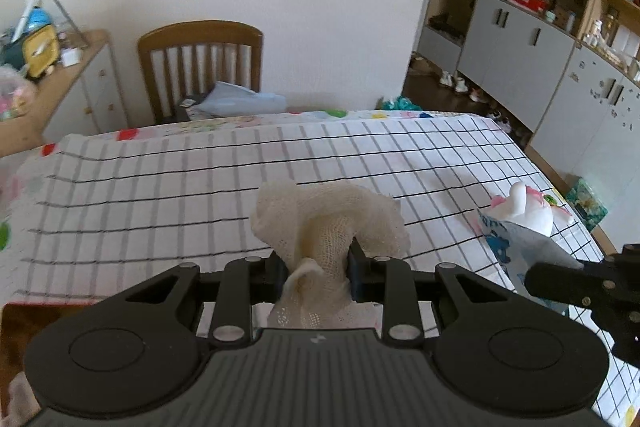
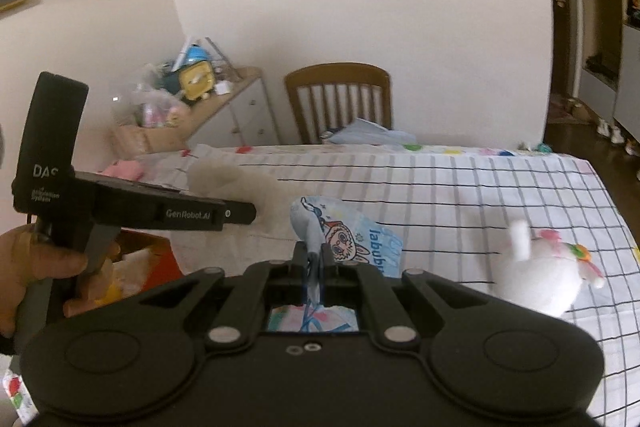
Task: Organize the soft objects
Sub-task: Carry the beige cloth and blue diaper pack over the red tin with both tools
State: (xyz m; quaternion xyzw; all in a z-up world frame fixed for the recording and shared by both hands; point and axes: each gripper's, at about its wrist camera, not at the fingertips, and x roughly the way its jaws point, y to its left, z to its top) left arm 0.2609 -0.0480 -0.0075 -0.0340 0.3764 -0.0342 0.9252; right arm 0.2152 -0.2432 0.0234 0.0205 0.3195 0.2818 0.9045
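My left gripper (image 1: 316,265) is shut on a cream gauze cloth (image 1: 332,219), whose bunched top fans out above the jaws over the checked tablecloth (image 1: 160,187). My right gripper (image 2: 316,259) is shut on a thin light-blue cartoon-printed cloth (image 2: 360,235), also seen at the right of the left wrist view as the blue cloth (image 1: 516,239). A white plush toy (image 2: 548,279) with pink trim lies on the table to the right, seen too as the plush (image 1: 528,207). In the right wrist view the left gripper's body (image 2: 120,207) and the hand (image 2: 36,259) holding it show at the left.
A wooden chair (image 1: 200,67) with light-blue cloth on its seat stands behind the table. A cluttered sideboard (image 1: 48,75) is at the back left, grey cabinets (image 1: 520,51) at the right. A red box (image 2: 140,255) with soft items sits low beside the table's left edge.
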